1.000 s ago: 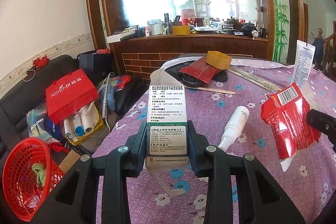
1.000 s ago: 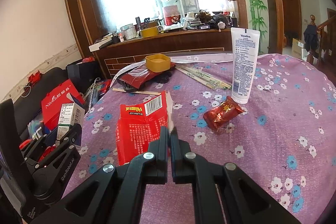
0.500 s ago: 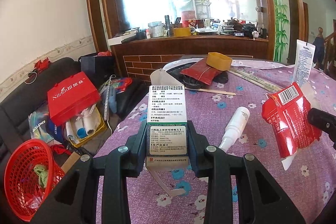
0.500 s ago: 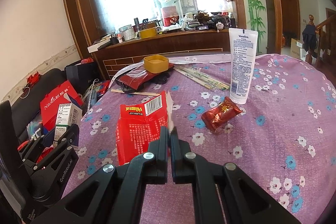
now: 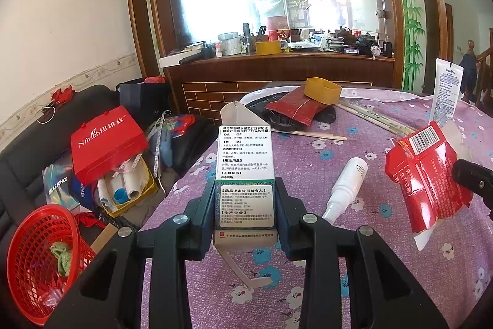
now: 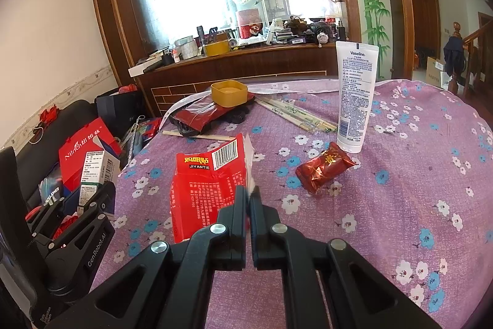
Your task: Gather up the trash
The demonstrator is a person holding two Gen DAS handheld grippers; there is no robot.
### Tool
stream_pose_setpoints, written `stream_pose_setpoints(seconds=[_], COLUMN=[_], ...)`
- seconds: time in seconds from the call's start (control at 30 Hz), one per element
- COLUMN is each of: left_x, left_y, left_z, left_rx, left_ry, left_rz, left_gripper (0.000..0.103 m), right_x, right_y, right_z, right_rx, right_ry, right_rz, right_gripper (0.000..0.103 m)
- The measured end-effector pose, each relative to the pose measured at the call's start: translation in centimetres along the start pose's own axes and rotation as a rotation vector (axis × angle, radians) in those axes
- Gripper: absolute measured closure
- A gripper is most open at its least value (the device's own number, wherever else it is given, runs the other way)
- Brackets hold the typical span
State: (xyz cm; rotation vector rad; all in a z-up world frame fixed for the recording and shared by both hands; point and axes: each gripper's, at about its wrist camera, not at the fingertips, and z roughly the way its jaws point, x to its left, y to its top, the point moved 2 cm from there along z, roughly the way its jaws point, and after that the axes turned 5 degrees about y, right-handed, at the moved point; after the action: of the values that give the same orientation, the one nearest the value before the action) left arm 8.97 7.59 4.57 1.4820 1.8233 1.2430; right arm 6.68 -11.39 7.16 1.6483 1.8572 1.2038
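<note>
The white box (image 5: 245,190) sat squeezed between the left gripper (image 5: 245,215) fingers, standing up past the tips, with its flaps open. The red packet (image 6: 209,184) hung pinched at one edge by the right gripper (image 6: 248,199), whose fingers were pressed together on it. Both were held above the table (image 6: 400,174). The red basket (image 5: 40,261) waited low and far to the left of the left fingers. I think the good way was to carry each piece right over the basket before letting go, so nothing fell on the floor.
</note>
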Motion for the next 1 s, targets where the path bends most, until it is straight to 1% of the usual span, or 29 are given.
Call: stream_pose_setpoints(seconds=[1.0], left_x=[0.24], left_y=[-0.16], left_z=[0.34], left_rx=[0.001], left_ry=[0.01], left_rz=[0.001], left_gripper=[0.07], right_x=[0.06], right_y=[-0.07], right_z=[0.02], right_rx=[-0.004], right_ry=[-0.004], right_rz=[-0.003], right_gripper=[0.1])
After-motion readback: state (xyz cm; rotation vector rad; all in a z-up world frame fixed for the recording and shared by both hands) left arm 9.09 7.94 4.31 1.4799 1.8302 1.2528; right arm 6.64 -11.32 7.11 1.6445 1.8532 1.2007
